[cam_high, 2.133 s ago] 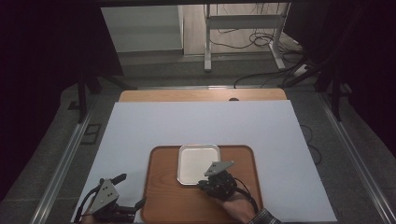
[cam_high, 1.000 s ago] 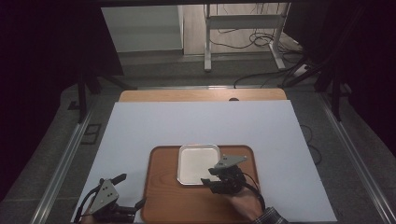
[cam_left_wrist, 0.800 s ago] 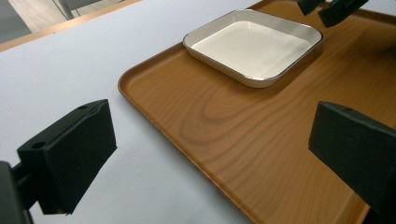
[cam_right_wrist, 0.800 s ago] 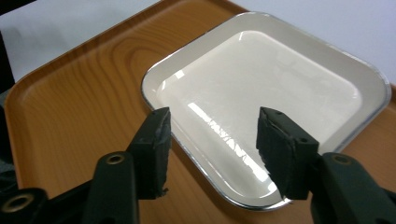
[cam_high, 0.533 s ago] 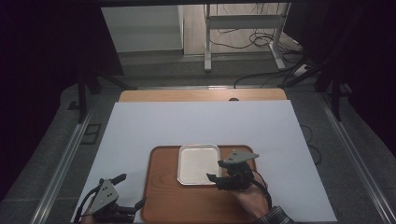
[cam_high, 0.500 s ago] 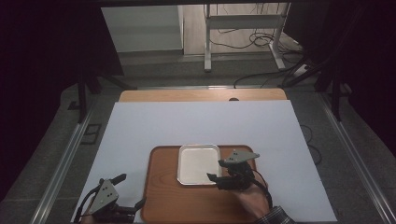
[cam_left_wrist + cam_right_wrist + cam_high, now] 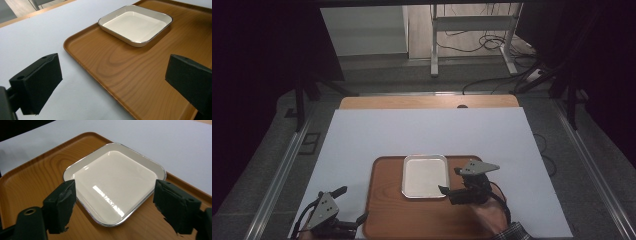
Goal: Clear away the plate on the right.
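A white square plate [image 7: 424, 175] with a thin dark rim lies in the far half of a brown wooden tray [image 7: 412, 220]. My right gripper [image 7: 451, 181] hovers at the plate's right edge, open and holding nothing. In the right gripper view the plate [image 7: 115, 182] lies just ahead, between the spread jaws, on the tray [image 7: 32, 180]. My left gripper [image 7: 352, 204] rests low at the tray's front left corner, open and empty. In the left gripper view, the left gripper [image 7: 113, 82] straddles the tray's rim [image 7: 75, 50], with the plate [image 7: 136, 23] farther off.
A white sheet [image 7: 427, 130] covers the table, with a wooden strip [image 7: 427, 102] along the far edge. Metal rails [image 7: 287, 165] run down both sides. Beyond the table are a desk frame [image 7: 472, 25] and floor cables [image 7: 492, 82].
My right gripper has moved to the right and slightly away, from over the plate's front right corner to beside its right edge. The left gripper has stayed put.
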Tool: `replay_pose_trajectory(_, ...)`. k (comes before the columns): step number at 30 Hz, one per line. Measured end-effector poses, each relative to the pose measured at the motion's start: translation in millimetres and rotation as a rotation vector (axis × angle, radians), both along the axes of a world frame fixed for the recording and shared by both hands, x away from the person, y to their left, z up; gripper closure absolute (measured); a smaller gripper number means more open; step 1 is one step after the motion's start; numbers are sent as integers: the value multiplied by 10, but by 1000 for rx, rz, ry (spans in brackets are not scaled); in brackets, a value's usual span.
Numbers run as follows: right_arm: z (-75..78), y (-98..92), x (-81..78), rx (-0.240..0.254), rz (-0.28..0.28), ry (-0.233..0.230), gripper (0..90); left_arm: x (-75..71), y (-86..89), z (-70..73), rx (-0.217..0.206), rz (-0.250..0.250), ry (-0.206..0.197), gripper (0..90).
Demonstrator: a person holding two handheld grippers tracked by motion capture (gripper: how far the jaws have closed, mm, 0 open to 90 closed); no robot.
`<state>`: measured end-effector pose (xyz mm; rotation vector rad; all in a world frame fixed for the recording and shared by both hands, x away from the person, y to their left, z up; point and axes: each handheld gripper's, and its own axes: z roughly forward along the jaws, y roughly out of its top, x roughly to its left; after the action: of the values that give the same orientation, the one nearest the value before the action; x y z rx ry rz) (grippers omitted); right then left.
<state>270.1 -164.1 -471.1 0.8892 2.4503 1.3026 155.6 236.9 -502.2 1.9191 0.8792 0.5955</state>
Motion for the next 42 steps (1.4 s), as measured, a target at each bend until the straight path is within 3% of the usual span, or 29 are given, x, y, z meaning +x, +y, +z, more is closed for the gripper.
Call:
replay_pose_trajectory(9, 53, -105, -35, 27, -9, -27, 103, 1, 5, 0, -5, 2, 1, 5)
replay_pose_trajectory(15, 64, -179, -26, 30, -12, -13, 69, 0, 2, 0, -2, 2, 1, 5)
replay_pose_trajectory(20, 61, -226, -38, -4, -13, -22, 37, 1, 2, 0, -3, 2, 1, 5)
replay_pose_trajectory(26, 45, -275, -64, -7, -17, -28, 0, 0, 3, 0, -3, 3, 1, 5)
replay_pose_trajectory(42, 80, -505, -125, -2, -68, -41, 0, -1, 1, 0, -1, 2, 0, 5)
